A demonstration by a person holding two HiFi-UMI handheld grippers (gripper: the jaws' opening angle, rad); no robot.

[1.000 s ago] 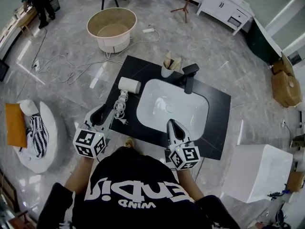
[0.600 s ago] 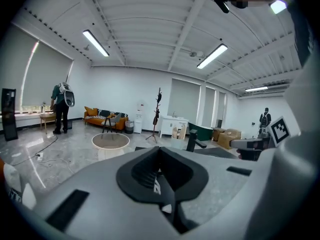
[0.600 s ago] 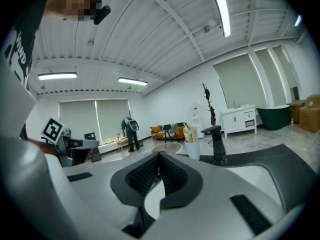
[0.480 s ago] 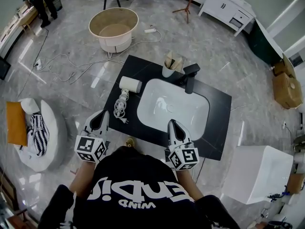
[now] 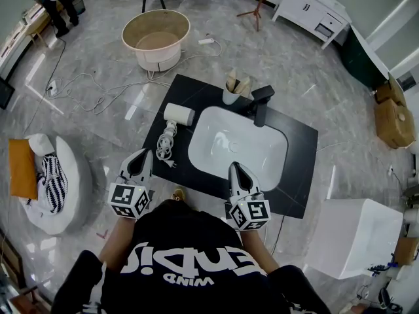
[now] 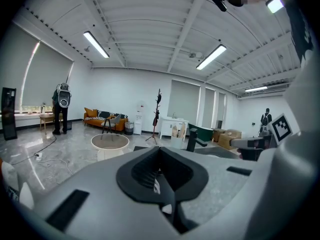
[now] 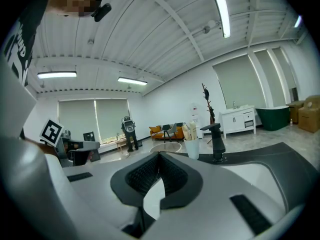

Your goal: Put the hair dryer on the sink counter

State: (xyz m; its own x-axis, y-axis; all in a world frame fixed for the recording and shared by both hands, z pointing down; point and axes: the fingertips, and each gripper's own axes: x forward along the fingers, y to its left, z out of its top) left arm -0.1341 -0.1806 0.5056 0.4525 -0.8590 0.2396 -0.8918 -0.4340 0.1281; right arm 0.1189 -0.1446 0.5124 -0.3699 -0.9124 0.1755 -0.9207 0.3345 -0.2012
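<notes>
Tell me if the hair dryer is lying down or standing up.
Lying down: the hair dryer rests flat on the counter, left of the sink.

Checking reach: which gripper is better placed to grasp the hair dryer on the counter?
Likely left. The left gripper is nearest the hair dryer, left of the sink; the right gripper sits by the sink's front rim.

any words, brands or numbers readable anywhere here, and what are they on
"WIND" - small white print on the person's black shirt, upside down in the head view.
"ENDI", roughly - the big white letters on the same shirt, also upside down; its end is unclear.
Left marker cube and right marker cube: black-and-white square patterns only, no words.
Hair dryer: no print that can be read.
</notes>
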